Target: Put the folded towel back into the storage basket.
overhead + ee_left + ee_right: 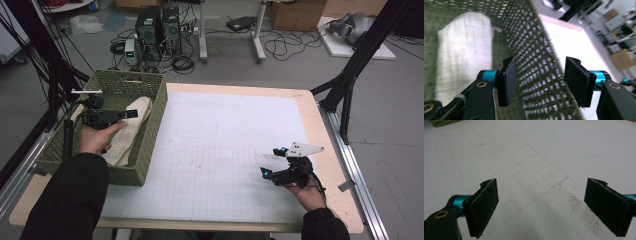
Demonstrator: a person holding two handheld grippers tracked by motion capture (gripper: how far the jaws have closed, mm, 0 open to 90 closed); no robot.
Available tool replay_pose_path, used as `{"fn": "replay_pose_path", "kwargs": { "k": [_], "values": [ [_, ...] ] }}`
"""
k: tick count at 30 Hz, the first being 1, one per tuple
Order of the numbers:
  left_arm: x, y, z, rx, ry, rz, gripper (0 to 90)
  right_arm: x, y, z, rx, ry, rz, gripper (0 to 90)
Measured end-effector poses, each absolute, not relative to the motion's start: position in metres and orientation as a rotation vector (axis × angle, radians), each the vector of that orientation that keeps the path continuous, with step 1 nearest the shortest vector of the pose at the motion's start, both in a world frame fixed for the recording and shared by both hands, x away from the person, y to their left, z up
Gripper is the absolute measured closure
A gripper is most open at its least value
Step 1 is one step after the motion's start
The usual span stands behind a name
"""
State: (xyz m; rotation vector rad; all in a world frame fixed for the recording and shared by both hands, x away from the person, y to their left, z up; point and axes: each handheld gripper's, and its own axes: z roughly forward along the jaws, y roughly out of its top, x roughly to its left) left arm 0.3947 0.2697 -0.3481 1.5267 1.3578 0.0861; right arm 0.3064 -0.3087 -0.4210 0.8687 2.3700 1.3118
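Note:
A green woven basket point(156, 119) stands at the table's left edge with a folded cream towel point(131, 131) lying inside it. My left gripper point(131, 114) hovers over the basket, just above the towel, open with nothing between its jaws. In the left gripper view the towel point(461, 50) lies to the left, and the basket wall point(536, 75) runs between and beyond the open gripper point(539, 80). My right gripper point(272, 161) rests low over the white gridded mat point(220, 150) at the front right, open and empty. The right gripper view shows my open gripper point(545, 207) over the mat point(524, 157).
The wooden table edge point(330, 150) frames the mat. A black frame post point(350, 95) stands off the right side. Computers and tangled cables point(160, 35) lie on the floor behind the table. A basket corner point(444, 122) peeks in at the top left of the right gripper view.

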Motion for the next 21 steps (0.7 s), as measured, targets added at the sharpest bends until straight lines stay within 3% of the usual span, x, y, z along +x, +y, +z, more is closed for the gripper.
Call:
{"fn": "replay_pose_path", "kwargs": {
  "k": [21],
  "values": [
    [0.391, 0.25, -0.343, 1.458, 1.234, -0.027, 44.9, 0.308, -0.307, -0.421, 0.854, 2.373, 1.313, 11.4]
  ]
}}
